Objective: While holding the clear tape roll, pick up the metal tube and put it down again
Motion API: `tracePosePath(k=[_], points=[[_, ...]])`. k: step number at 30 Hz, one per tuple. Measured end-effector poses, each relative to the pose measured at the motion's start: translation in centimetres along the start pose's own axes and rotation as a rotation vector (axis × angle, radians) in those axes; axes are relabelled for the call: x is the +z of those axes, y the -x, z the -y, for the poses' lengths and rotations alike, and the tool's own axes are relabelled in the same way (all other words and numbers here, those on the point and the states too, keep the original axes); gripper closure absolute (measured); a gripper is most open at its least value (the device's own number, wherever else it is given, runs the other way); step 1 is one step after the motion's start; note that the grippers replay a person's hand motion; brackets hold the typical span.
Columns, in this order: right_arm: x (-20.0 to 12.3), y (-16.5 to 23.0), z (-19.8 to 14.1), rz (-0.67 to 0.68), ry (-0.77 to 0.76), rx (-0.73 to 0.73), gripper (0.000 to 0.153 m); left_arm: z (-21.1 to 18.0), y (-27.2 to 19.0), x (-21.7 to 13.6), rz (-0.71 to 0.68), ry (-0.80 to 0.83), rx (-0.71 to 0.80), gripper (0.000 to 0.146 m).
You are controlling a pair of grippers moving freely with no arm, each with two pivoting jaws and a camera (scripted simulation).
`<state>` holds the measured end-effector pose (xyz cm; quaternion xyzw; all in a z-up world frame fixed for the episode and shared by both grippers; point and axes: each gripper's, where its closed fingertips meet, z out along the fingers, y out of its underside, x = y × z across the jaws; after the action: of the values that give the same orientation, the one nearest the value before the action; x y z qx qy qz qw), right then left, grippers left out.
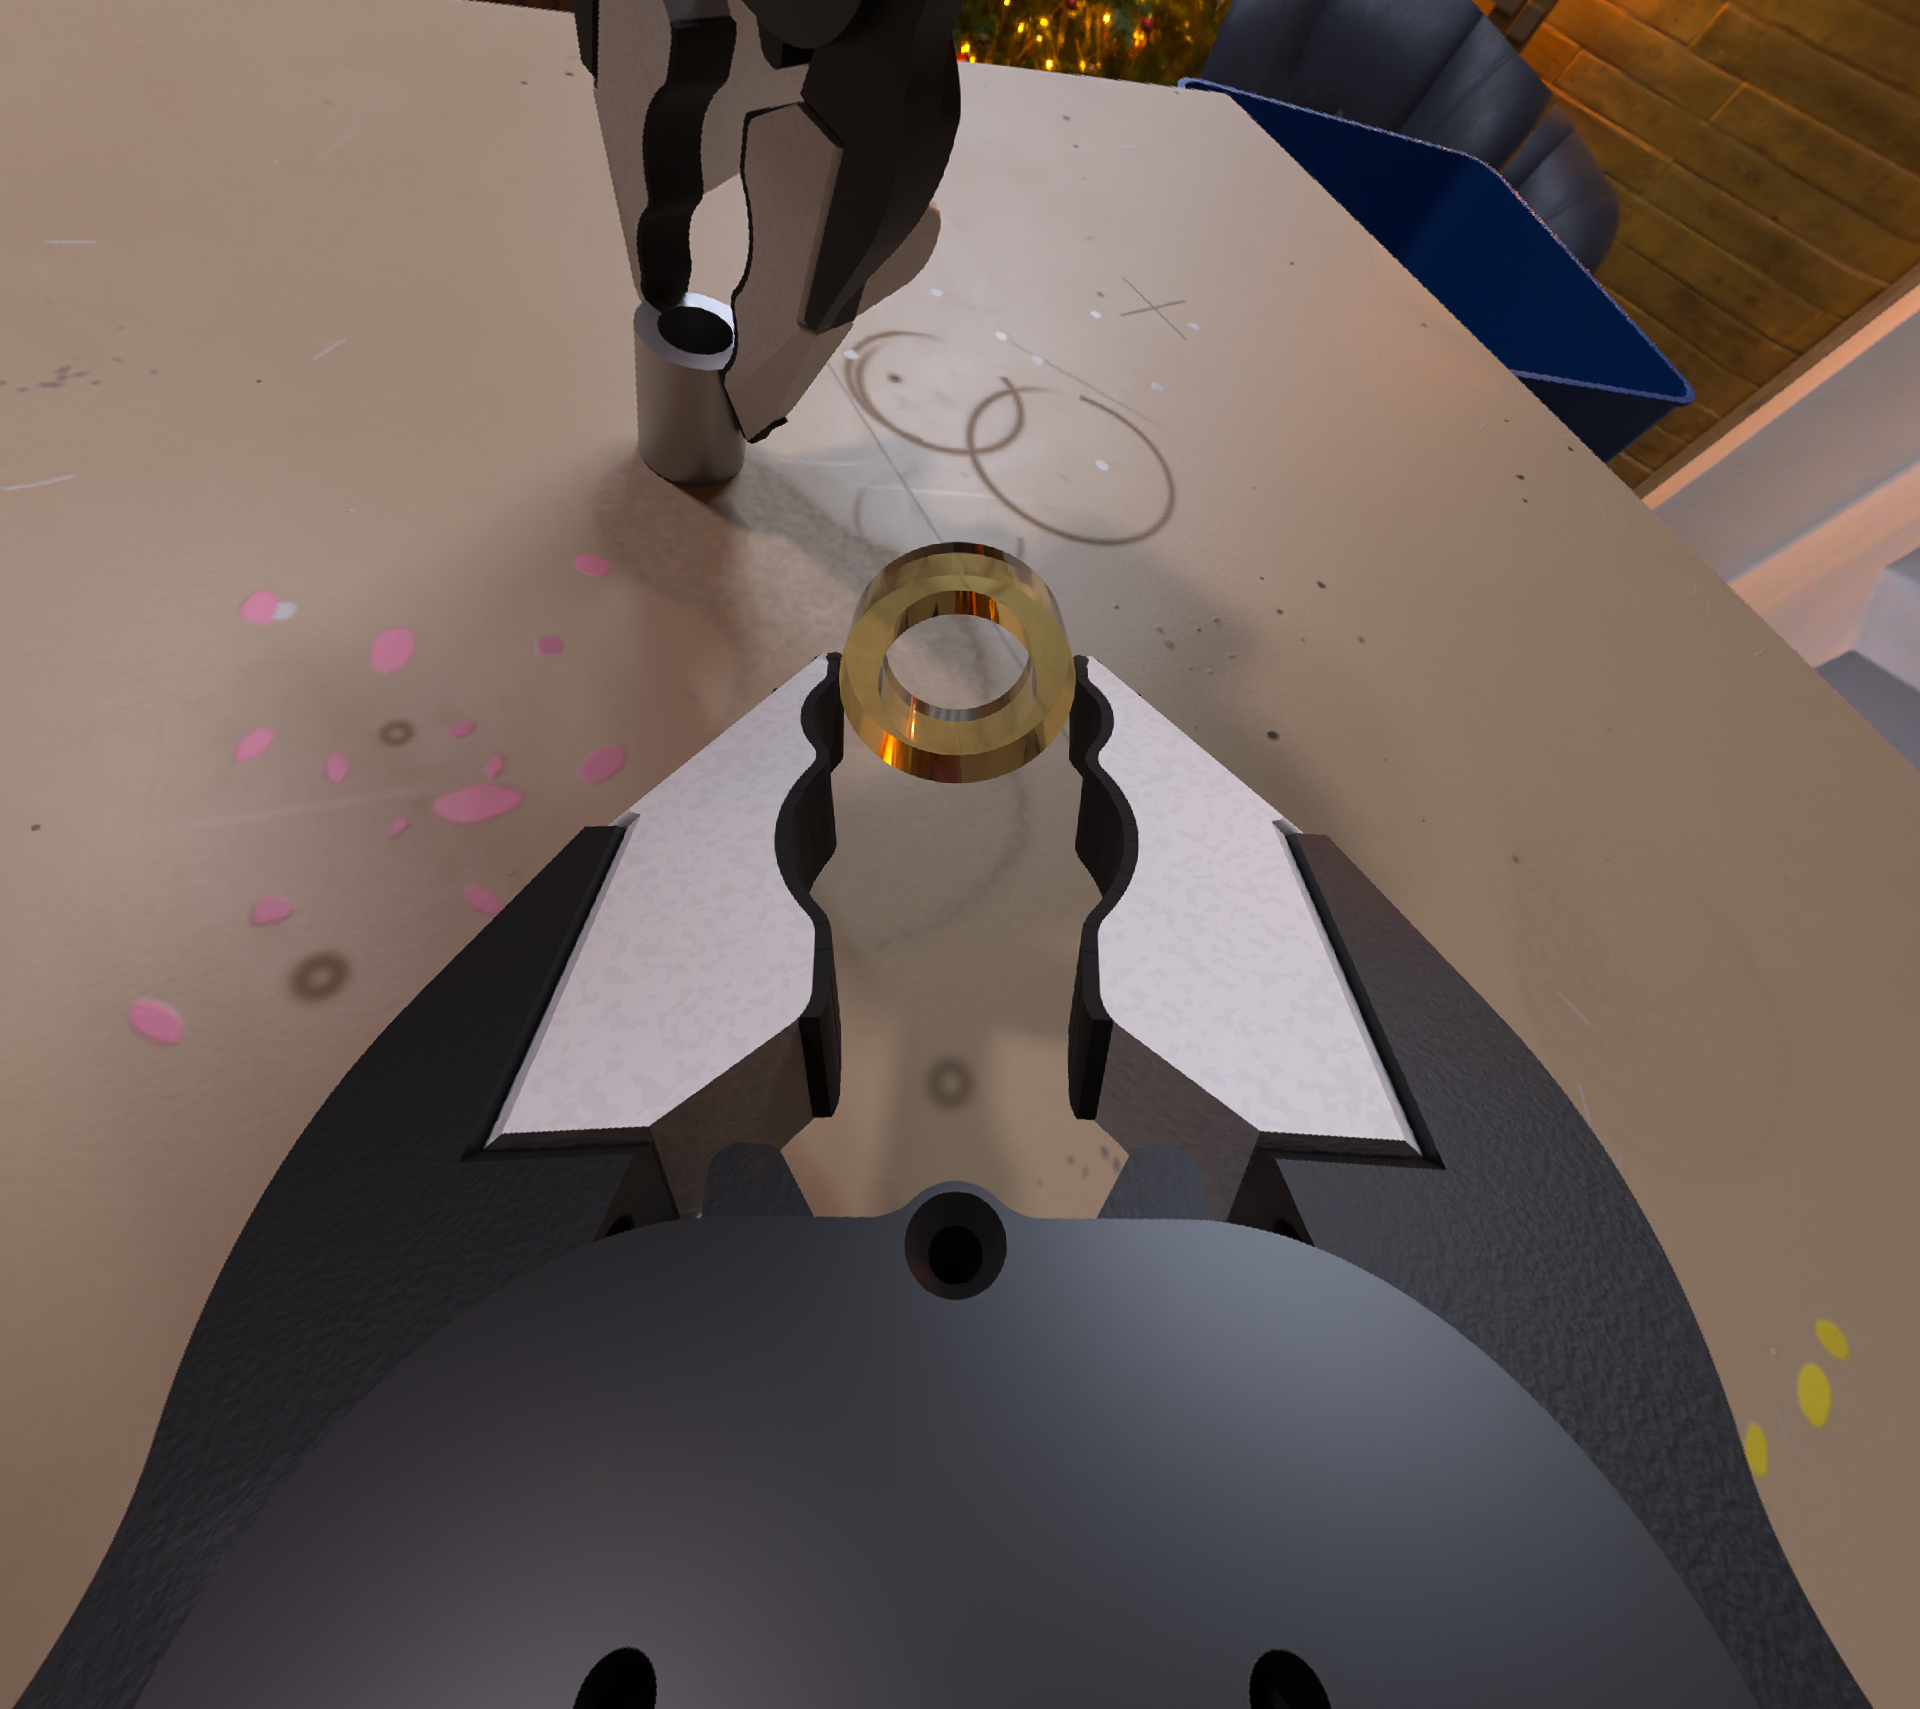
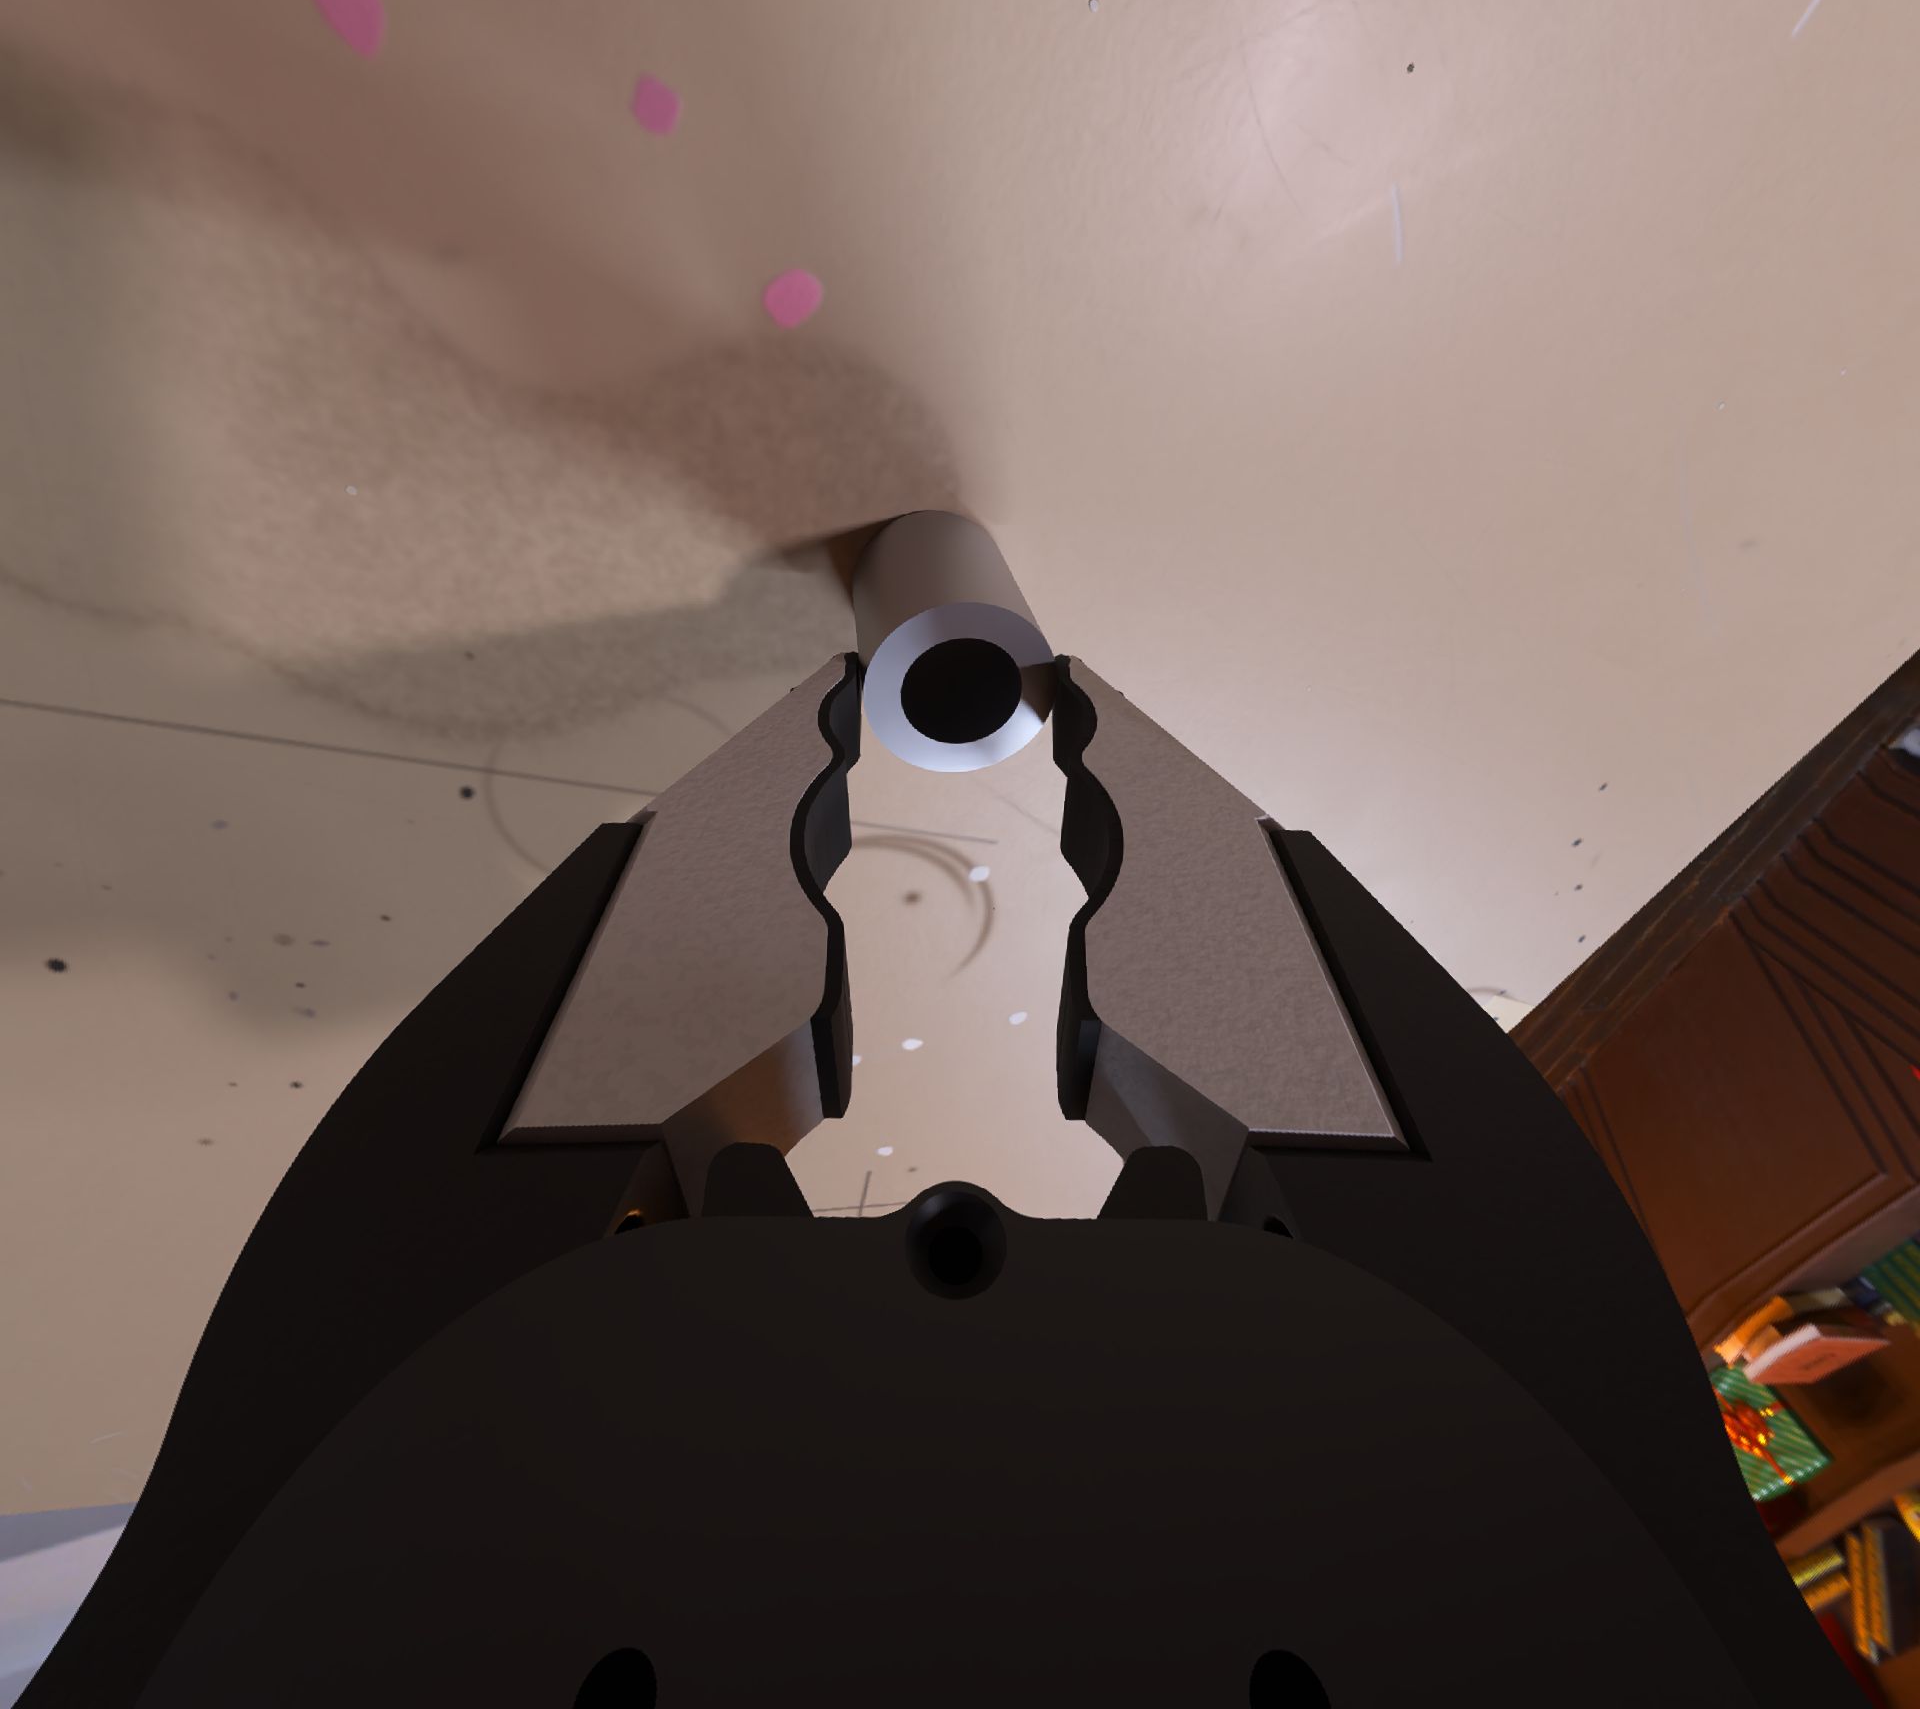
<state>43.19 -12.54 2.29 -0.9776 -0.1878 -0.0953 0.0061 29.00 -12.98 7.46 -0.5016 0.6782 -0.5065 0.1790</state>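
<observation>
My left gripper (image 1: 956,688) is shut on the clear, amber-tinted tape roll (image 1: 951,747) and holds it by its sides at the fingertips, a little above the tan table (image 1: 312,205). The metal tube (image 1: 686,423) is short and hollow. It stands upright on the table beyond and to the left of the roll. My right gripper (image 1: 712,360) comes down from above with one finger on each side of the tube's top. In the right wrist view the tube (image 2: 956,620) sits between the fingertips of the right gripper (image 2: 956,688), and both pads are against its rim.
A blue bin (image 1: 1455,225) stands at the table's far right edge. Ring stains (image 1: 1070,464) lie just right of the tube and pink spots (image 1: 478,802) to its left. A wooden cabinet (image 2: 1714,1036) stands beyond the table edge in the right wrist view.
</observation>
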Motion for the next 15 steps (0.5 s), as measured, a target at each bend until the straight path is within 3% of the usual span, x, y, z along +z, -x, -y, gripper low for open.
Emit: tracePosePath(k=[15], points=[[0.05, -0.05, 0.05, 0.007, 0.001, -0.022, 0.116, 0.17, 0.02, -0.18, 0.003, -0.007, 0.001, 0.103]])
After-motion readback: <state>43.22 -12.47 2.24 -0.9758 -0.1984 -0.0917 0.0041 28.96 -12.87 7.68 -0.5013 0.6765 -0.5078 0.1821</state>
